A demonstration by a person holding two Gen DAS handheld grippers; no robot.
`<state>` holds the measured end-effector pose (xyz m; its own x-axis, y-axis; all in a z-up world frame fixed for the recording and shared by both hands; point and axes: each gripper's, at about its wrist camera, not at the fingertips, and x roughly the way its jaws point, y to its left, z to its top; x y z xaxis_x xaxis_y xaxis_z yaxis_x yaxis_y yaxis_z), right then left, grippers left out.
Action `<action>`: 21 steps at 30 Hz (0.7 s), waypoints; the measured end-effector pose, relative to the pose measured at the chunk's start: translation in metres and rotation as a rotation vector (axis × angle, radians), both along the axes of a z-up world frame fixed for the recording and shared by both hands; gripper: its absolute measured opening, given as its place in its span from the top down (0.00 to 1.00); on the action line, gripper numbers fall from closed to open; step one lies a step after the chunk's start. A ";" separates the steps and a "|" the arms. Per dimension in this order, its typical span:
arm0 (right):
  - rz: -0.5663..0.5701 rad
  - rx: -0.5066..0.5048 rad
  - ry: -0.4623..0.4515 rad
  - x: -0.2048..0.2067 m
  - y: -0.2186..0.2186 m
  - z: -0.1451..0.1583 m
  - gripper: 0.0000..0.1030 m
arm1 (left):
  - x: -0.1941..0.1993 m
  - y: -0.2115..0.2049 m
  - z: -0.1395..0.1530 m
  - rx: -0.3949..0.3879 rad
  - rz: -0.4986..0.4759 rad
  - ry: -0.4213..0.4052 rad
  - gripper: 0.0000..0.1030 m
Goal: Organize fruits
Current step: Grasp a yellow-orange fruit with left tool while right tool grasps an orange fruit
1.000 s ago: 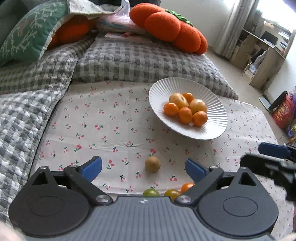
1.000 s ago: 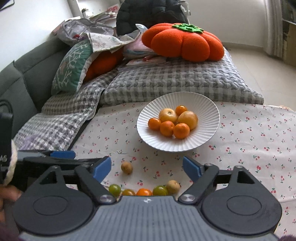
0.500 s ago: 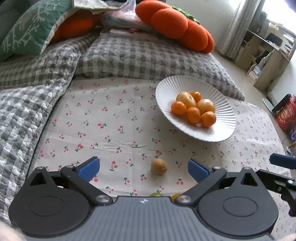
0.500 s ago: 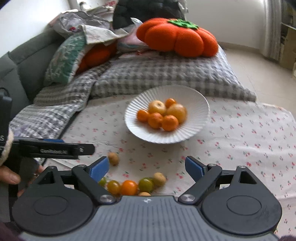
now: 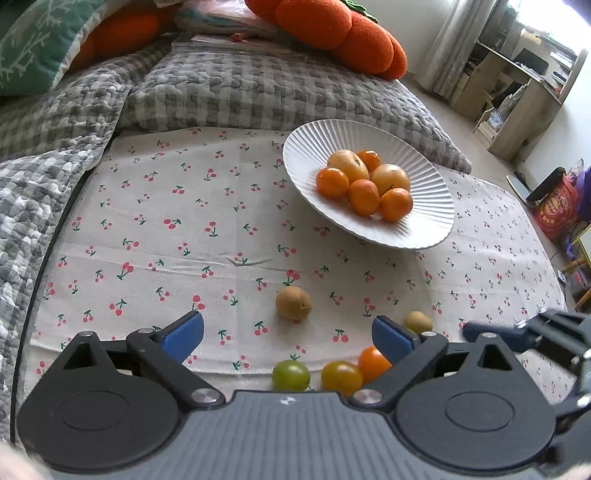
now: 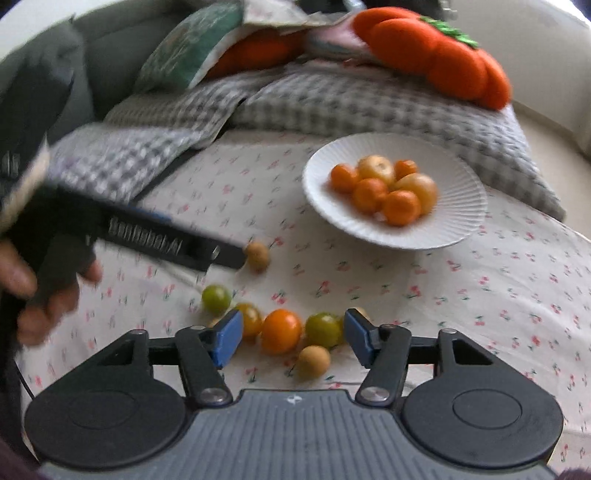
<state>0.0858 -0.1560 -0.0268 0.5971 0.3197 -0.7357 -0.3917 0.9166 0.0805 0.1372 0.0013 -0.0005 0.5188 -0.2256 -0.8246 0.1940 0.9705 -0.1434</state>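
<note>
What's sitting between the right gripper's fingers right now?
In the right wrist view, an orange tomato and a green one lie between its closing fingers, not yet pinched.

Plate (image 5: 436,206): white, ribbed, matt glaze, likely ceramic. Tablecloth (image 5: 184,221): thin woven cloth with a printed cherry pattern, faintly creased. Quilt (image 5: 258,88): grey checked, puckered, soft. Pumpkin cushion (image 5: 332,26): orange, fuzzy plush. Small tomatoes (image 6: 280,330): smooth, glossy skins. Brown fruit (image 5: 293,303): dull, rough skin. Shelving (image 5: 517,99): pale wood, plain finish.
</note>
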 end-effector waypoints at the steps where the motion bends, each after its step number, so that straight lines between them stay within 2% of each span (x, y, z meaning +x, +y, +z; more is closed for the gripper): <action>1: 0.009 -0.011 0.007 0.001 0.003 -0.003 0.49 | 0.000 -0.001 -0.001 0.002 -0.005 0.003 0.08; 8: 0.060 -0.063 0.014 0.006 0.018 -0.019 0.52 | 0.001 -0.001 -0.008 0.017 -0.011 0.015 0.09; 13: 0.083 -0.089 0.017 0.011 0.025 -0.027 0.64 | 0.001 -0.001 -0.009 0.023 -0.016 0.013 0.09; 17: 0.084 -0.105 0.019 0.016 0.027 -0.032 0.65 | 0.001 -0.001 -0.010 0.023 -0.022 0.012 0.11; 19: 0.079 -0.120 0.020 0.019 0.028 -0.036 0.71 | 0.001 -0.001 -0.010 0.025 -0.024 0.013 0.11; 21: 0.076 -0.123 0.016 0.019 0.028 -0.036 0.71 | 0.002 -0.001 -0.011 0.026 -0.027 0.016 0.13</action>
